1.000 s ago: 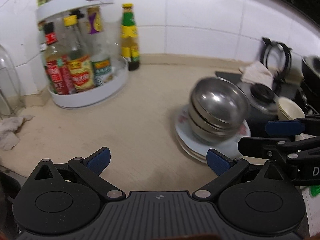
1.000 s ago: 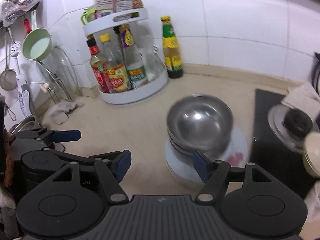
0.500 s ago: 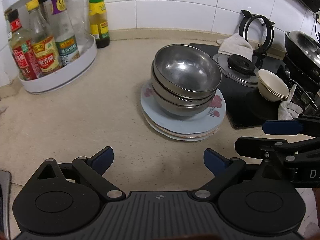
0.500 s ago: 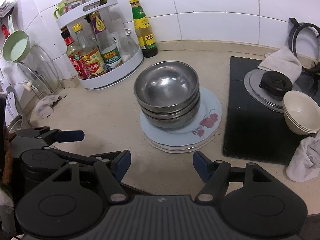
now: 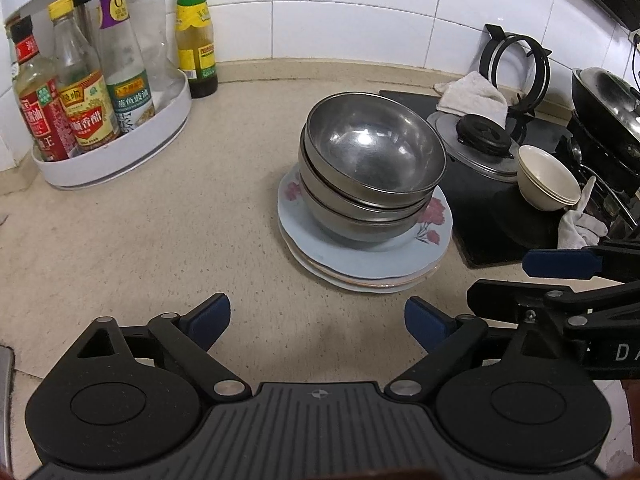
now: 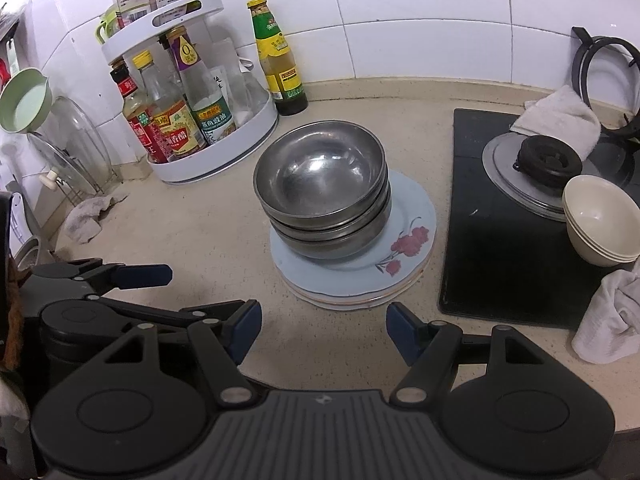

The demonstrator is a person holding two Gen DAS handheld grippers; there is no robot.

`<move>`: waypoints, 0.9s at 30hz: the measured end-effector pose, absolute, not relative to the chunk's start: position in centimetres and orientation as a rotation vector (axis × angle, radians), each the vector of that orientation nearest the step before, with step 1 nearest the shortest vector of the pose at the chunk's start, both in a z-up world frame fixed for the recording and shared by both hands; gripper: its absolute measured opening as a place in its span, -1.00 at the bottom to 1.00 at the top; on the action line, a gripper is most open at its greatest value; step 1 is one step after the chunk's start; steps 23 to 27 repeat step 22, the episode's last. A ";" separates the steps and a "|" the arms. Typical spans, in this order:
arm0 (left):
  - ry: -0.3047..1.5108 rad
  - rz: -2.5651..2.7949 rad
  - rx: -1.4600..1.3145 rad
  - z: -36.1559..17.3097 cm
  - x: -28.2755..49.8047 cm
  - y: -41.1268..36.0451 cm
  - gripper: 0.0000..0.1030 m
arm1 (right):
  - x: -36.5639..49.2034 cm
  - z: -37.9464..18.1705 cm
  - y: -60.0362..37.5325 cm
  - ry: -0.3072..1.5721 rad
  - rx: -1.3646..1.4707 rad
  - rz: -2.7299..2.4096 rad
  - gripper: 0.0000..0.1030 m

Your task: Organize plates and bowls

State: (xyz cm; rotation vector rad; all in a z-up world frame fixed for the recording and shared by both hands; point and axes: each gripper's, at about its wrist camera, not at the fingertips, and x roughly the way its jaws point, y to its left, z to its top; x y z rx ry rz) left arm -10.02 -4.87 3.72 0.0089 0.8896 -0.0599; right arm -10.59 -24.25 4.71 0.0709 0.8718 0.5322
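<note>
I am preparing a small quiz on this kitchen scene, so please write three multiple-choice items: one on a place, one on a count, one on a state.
1. Where do the steel bowls stand?
A. inside the white bottle rack
B. on the stack of flowered plates
C. on the black stove top

2. How many steel bowls are nested in that stack?
A. one
B. three
C. six

3. What is the state of the right gripper?
A. open with nothing between its fingers
B. shut on a plate
C. shut on a cloth

Answers:
1 B, the bowls sit on the top plate, with the countertop under the plates.
2 B, three rims show one inside the other.
3 A, only bare countertop shows between its blue pads.
</note>
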 end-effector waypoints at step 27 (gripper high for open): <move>0.846 -0.074 0.025 4.0 -10.0 -5.3 0.92 | -10.8 4.8 -24.7 0.870 0.087 0.512 0.31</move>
